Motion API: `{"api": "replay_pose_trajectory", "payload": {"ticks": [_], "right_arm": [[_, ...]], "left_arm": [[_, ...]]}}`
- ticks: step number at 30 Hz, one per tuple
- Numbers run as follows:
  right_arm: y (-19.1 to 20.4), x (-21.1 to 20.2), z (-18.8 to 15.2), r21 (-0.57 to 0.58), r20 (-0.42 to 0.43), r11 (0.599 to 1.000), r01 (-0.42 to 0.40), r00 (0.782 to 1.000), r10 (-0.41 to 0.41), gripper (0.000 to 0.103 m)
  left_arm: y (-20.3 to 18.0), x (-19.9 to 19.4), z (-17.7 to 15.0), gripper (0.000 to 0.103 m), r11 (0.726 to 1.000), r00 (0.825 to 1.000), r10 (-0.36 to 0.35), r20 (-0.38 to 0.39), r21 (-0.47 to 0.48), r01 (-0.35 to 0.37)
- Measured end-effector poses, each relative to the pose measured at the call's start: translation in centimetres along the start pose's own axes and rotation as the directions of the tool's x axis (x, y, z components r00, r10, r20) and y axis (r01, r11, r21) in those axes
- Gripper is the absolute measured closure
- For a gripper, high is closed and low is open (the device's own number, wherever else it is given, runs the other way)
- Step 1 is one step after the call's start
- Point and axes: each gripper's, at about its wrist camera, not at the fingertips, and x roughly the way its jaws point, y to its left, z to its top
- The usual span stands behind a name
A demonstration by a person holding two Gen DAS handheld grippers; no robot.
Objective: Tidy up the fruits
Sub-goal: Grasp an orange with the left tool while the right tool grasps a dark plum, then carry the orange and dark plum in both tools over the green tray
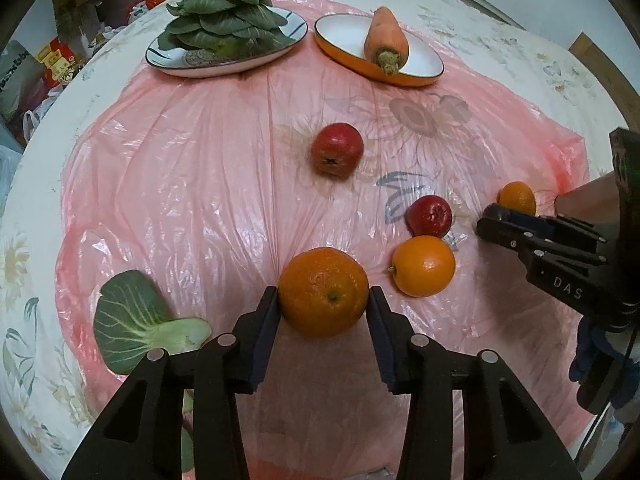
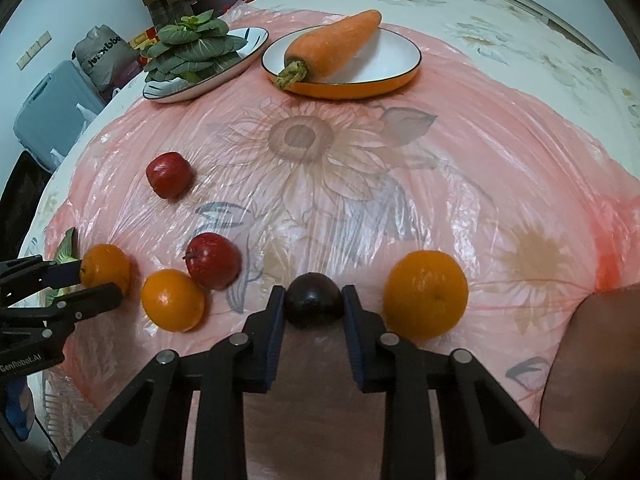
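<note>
Your left gripper (image 1: 323, 294) points steeply down at the pink plastic sheet (image 1: 180, 184), and its two pads press the sides of a large orange (image 1: 323, 292), so it is closed on that fruit. Beside its left finger lies a loose green leaf (image 1: 136, 320). To its right sit a second orange (image 1: 423, 266) and, touching that one on the far side, a red apple (image 1: 429, 216); another red apple (image 1: 337, 156) lies straight ahead, well apart. Your right gripper (image 2: 314, 306) is clamped on a dark round fruit (image 2: 314, 300), pads tight against both sides. Just right of its fingers rests a third orange (image 2: 426, 294). Far ahead of both tools stand a plate of leafy greens (image 1: 226, 28) and an orange-rimmed dish (image 1: 420, 70) holding a carrot (image 1: 385, 38).
</note>
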Motion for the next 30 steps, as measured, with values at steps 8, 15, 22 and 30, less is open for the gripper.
{"api": "replay_pose_trajectory", "payload": {"ticks": [8, 15, 22, 30], "right_arm": [[1.2, -1.0, -0.7, 0.0, 0.016, 1.0, -0.016, 1.0, 0.016, 0.09], [2.4, -2.5, -2.1, 0.005, 0.03, 0.999, -0.044, 0.999, 0.043, 0.09], [2.9, -4.4, -4.8, 0.042, 0.036, 0.997, -0.072, 0.997, 0.071, 0.09], [2.1, -6.5, -9.4, 0.099, 0.015, 0.992, -0.081, 0.997, 0.08, 0.09]], "left_arm": [[0.6, -1.2, -0.8, 0.065, 1.0, 1.0, -0.005, 0.013, -0.008, 0.005], [1.3, -2.0, -2.1, 0.065, 1.0, 1.0, 0.006, 0.011, -0.022, -0.005], [0.8, -2.8, -3.0, 0.065, 1.0, 1.0, 0.001, 0.018, -0.014, -0.001], [-1.0, -3.7, -4.4, 0.065, 1.0, 1.0, -0.003, 0.007, 0.021, 0.003]]}}
